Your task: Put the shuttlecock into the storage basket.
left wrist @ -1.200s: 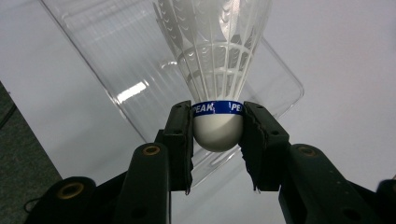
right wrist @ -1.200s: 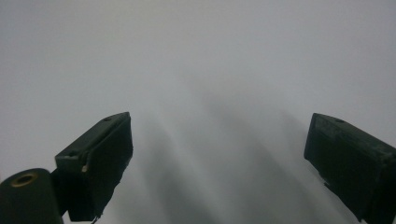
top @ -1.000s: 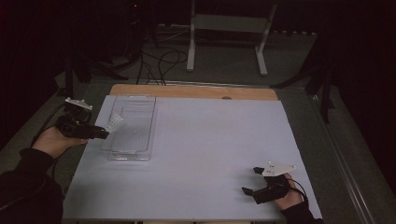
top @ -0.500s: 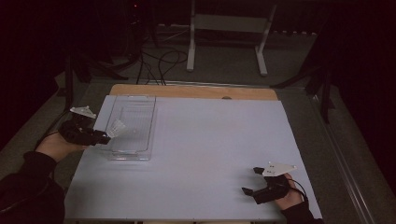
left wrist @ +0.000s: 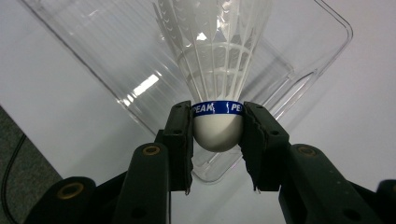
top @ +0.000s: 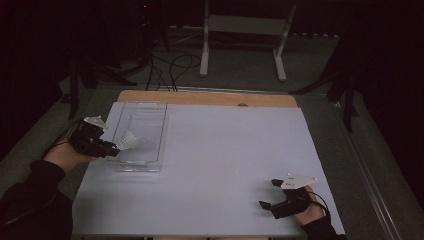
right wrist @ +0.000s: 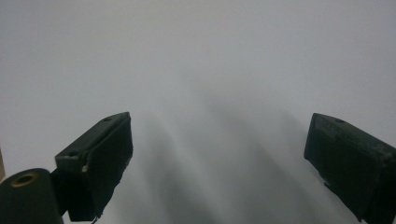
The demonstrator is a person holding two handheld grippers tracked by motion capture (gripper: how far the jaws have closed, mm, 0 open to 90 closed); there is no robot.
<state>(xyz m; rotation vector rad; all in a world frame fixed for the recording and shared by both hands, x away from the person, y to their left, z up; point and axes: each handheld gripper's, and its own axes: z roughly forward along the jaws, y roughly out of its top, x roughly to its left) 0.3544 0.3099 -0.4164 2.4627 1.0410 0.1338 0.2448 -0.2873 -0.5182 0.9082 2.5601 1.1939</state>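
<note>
High view showed a white sheet [top: 220,170] covering most of a table, a strip of bare wood [top: 200,97] left at the far edge. On the sheet's left part lay a clear plastic tray [top: 155,150], rectangular with rounded corners and glossy, ridged walls. The left gripper [top: 116,149] was held at the tray's near-left side, its black jaws pointing to the right over the tray's rim; the left hand [top: 62,156] gripped its body from behind, a dark sleeve trailing toward the bottom corner, and a grey three-cornered plate [top: 95,121] sat on top.

Left gripper view had the two jaws closed on a shuttlecock [left wrist: 218,70], pinching its rounded white cork base from both sides just under a blue band printed with white letters. Its white skirt, a fine moulded lattice of ribs, flared away from the jaws above the tray's floor, off the plastic.

Near the sheet's bottom right, well apart from the tray, the right gripper [top: 268,194] rested low in the right hand [top: 311,212], jaws spread wide and pointing left. Right gripper view showed those matte black jaws apart over plain white sheet with nothing between them.
</note>
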